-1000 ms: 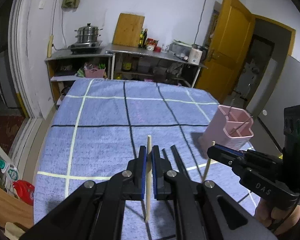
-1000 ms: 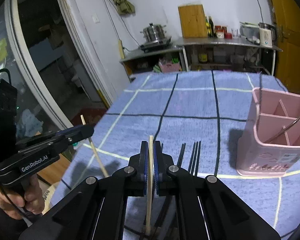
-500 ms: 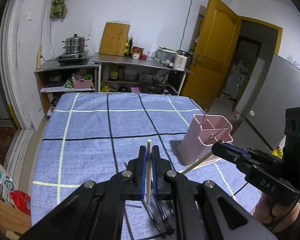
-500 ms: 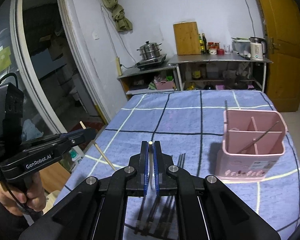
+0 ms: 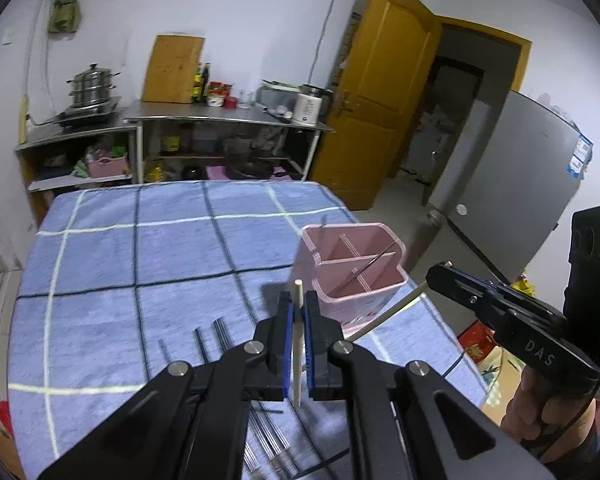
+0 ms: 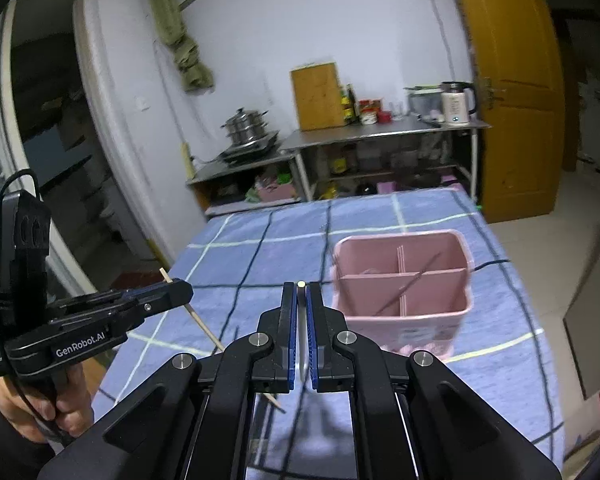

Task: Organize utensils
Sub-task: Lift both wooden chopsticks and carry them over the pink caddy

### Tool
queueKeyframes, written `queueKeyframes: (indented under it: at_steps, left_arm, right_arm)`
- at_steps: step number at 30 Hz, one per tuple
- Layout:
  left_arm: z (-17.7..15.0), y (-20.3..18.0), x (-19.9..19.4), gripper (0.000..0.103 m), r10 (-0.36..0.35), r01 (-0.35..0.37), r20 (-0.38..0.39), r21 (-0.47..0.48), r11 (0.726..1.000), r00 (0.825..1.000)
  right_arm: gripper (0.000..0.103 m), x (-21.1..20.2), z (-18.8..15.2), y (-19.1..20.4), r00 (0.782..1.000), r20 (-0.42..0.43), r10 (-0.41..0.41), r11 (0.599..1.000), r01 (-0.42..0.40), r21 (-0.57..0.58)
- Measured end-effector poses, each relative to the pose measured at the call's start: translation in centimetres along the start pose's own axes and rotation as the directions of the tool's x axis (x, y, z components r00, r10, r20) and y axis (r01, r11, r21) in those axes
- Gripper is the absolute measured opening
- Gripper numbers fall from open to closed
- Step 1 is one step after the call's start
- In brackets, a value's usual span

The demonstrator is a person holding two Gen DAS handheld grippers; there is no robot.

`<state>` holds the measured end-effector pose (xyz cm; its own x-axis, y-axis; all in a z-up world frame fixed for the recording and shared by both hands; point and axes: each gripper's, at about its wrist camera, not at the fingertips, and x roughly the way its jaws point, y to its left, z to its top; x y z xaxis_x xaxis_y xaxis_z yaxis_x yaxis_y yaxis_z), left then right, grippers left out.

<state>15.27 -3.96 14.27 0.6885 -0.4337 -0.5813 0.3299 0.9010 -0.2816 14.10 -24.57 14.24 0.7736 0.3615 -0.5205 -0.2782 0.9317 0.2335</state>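
Count: 2 grippers, left gripper (image 5: 296, 312) and right gripper (image 6: 301, 304). 2 wooden chopsticks, one clamped in each: left chopstick (image 5: 297, 344), right chopstick (image 5: 384, 318). 1 pink holder (image 5: 350, 276) with 4 compartments, about 2 thin metal utensils (image 5: 360, 272) inside. Dark metal chopsticks (image 5: 220, 336) lying left of the holder: number unclear.

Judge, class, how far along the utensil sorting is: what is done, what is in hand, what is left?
Done: thin dark utensils already stand in the pink holder. In hand: the left claw is shut on one wooden chopstick, the right claw on another, neither in the holder yet. Left: both chopsticks, plus the dark utensils lying on the blue cloth.
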Motion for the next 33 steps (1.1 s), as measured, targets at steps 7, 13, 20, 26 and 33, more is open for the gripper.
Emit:
queueKeyframes:
  at_steps: [7,13,20,26,33]
  left_arm:
    - [4.2,-2.9,0.6,0.006,-0.06,0.058,0.054,0.024,0.998,0.997]
    - [7.8,-3.9,0.8,0.006,-0.075,0.072,0.11,0.033,0.997,0.991]
    - [9.7,-3.7,2.6,0.006,-0.065,0.061,0.115,0.034,0.998,0.991]
    - [8.9,-3.1,5.0,0.006,-0.054,0.051,0.093,0.028,0.998,0.994]
    - [7.0,-2.0,8.0,0.006,-0.049,0.048,0.046,0.017,0.999,0.998]
  right_arm:
    - [0.005,-2.1,3.5,-3.0,0.995,0.083,-0.047,0.998,0.044,0.036]
    - [0.005,-3.4,6.4,-4.3,0.985,0.155,-0.072,0.996,0.065,0.053]
    - [0.005,-2.5,7.8,-5.0,0.983,0.164,-0.081,0.995,0.072,0.063]
    - [0.005,-1.0,7.4,-5.8,0.985,0.148,-0.093,0.995,0.085,0.057]
    - [0.005,2.4,5.1,-7.7,0.991,0.094,-0.091,0.992,0.082,0.1]
